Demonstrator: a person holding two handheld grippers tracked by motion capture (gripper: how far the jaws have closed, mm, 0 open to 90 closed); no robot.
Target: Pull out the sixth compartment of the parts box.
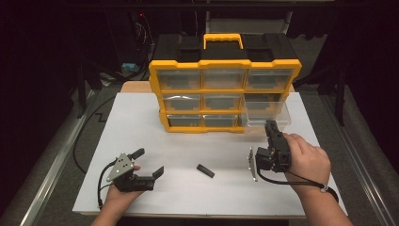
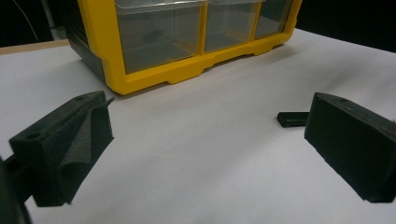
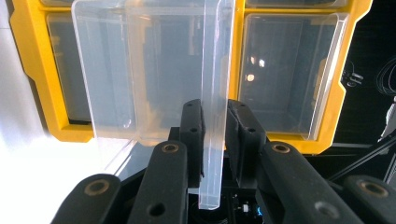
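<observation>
High view: the yellow organiser [image 1: 225,96] stands mid-table; our right gripper [image 1: 272,129] pinches the clear drawer's [image 1: 266,114] front wall, half out at the cabinet's right. We should pull straight, level. Left gripper [image 1: 149,163] gapes empty near the small black part [image 1: 205,170].

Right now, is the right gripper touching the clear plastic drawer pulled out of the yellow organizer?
Touching. In the right gripper view, the right gripper has its black pads pressed on both sides of the clear plastic drawer front wall.
</observation>
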